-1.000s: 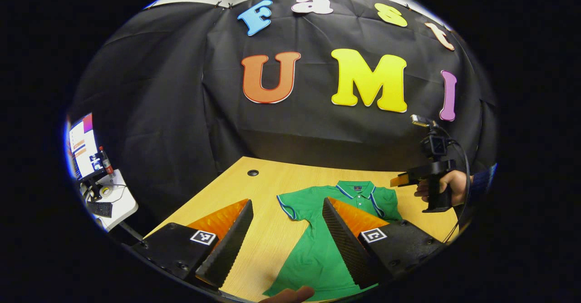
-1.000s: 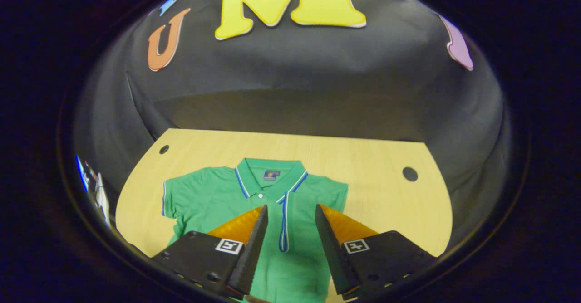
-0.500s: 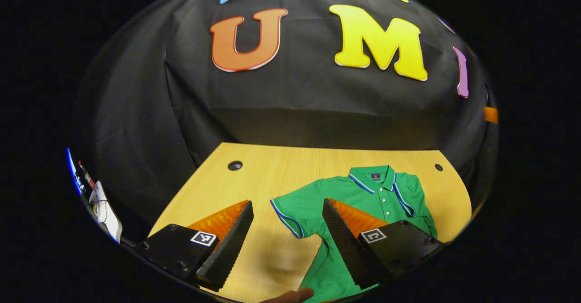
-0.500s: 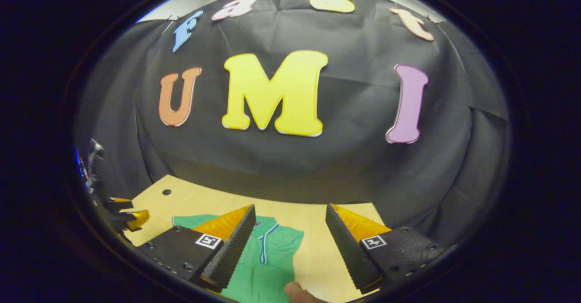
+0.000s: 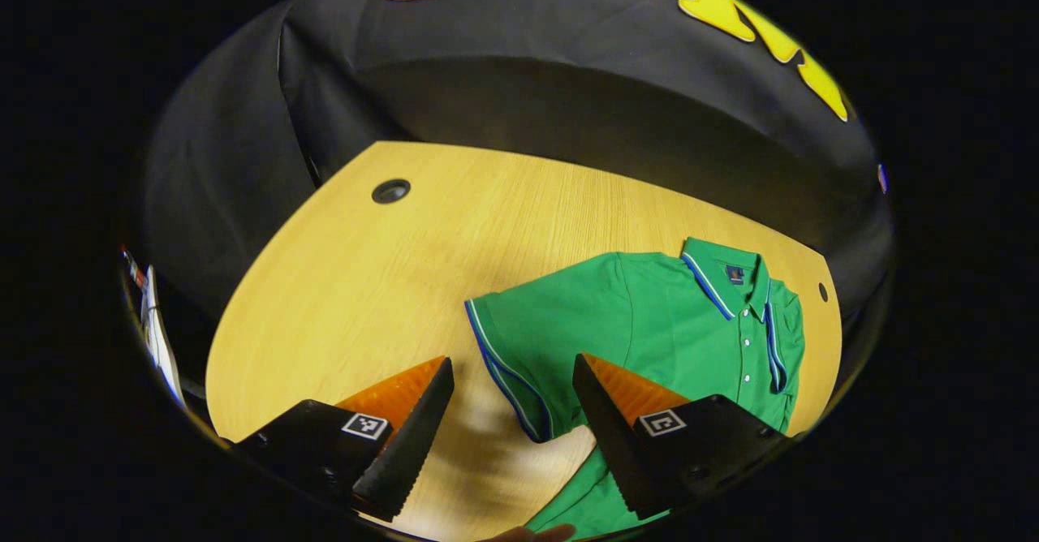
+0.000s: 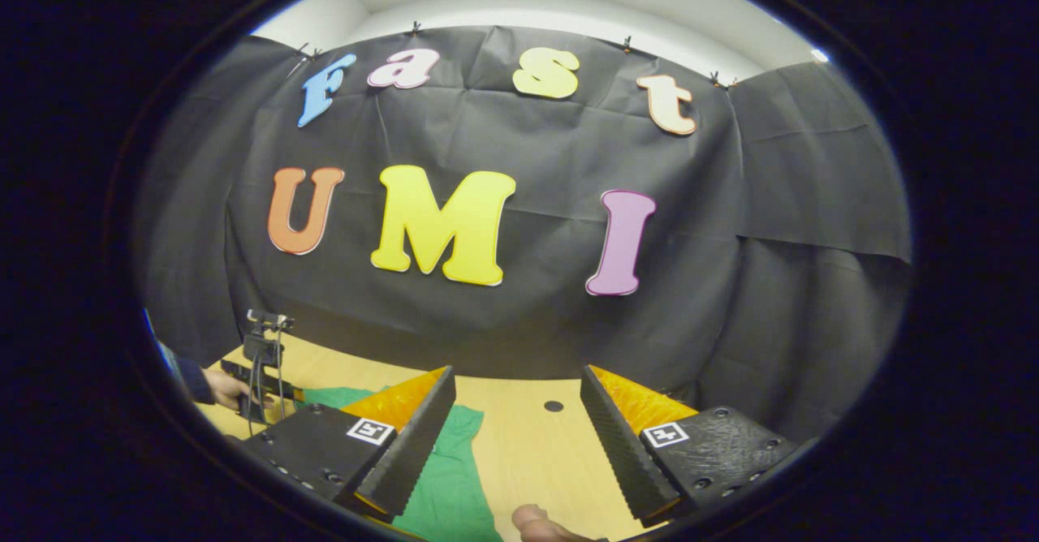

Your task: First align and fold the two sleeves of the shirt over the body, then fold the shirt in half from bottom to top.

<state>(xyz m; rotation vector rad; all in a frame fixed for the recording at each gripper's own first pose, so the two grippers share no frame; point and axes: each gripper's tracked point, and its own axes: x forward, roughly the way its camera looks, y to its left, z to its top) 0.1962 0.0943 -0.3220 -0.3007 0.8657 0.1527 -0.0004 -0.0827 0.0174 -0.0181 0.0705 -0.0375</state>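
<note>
We see a green short-sleeved polo shirt point(image 5: 649, 323) flat on the pale wooden table point(image 5: 365, 282). Our left gripper point(image 5: 511, 396), jaws apart, hovers over its blue-trimmed sleeve point(image 5: 511, 347); our right gripper point(image 6: 519, 420), also apart, points away.

No legible txt; shirt point(image 5: 649, 315) collar label too small.

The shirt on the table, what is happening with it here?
A person holds a claw in each hand to fold a green shirt lying flat on a wooden table. Nothing is folded yet. The left claw is open and hangs just over the shirt's sleeve, with the cuff between its fingers. The right claw is open too, held off the cloth and pointing toward the booth wall.
</note>
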